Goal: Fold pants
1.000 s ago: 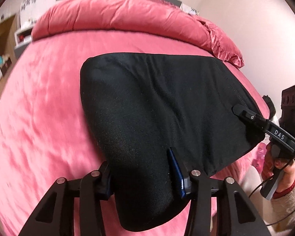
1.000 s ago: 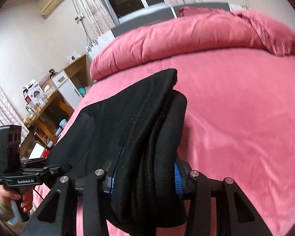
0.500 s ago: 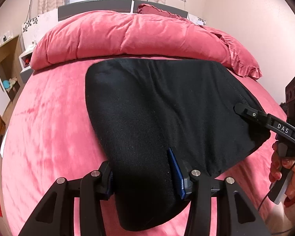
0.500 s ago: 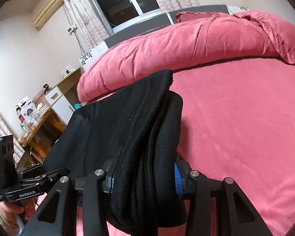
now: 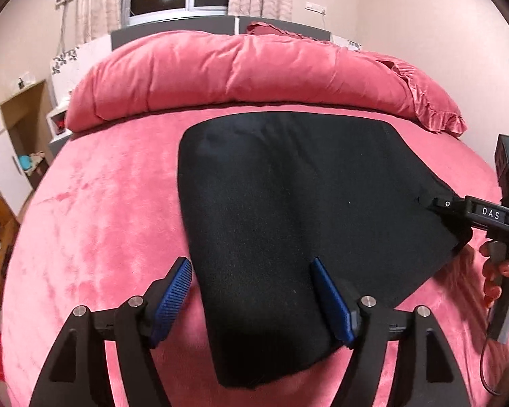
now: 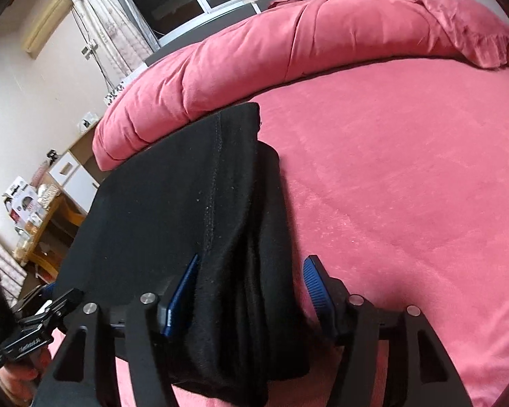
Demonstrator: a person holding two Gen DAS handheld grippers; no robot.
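Note:
Folded black pants [image 5: 305,203] lie flat on the pink bed [image 5: 101,220]. My left gripper [image 5: 251,268] straddles their near left corner with its jaws opening. Its left pad [image 5: 173,291] stands clear of the cloth and the right pad rests beside it. In the right wrist view, the thick folded edge of the pants [image 6: 241,237] runs between the opening jaws of my right gripper [image 6: 252,261]. The right pad [image 6: 317,288] is off the fabric. The right gripper's finger [image 5: 458,207] shows at the pants' right corner.
A rolled pink duvet [image 5: 237,68] and a frilled pillow [image 5: 434,108] lie across the head of the bed. Cabinets and a wooden desk [image 6: 44,230] stand left of the bed. A person's hand [image 5: 495,271] holds the right gripper's handle.
Both grippers carried the pants toward the duvet and lowered them onto the bed. Their jaws, shut on the cloth before, have now spread apart off it.

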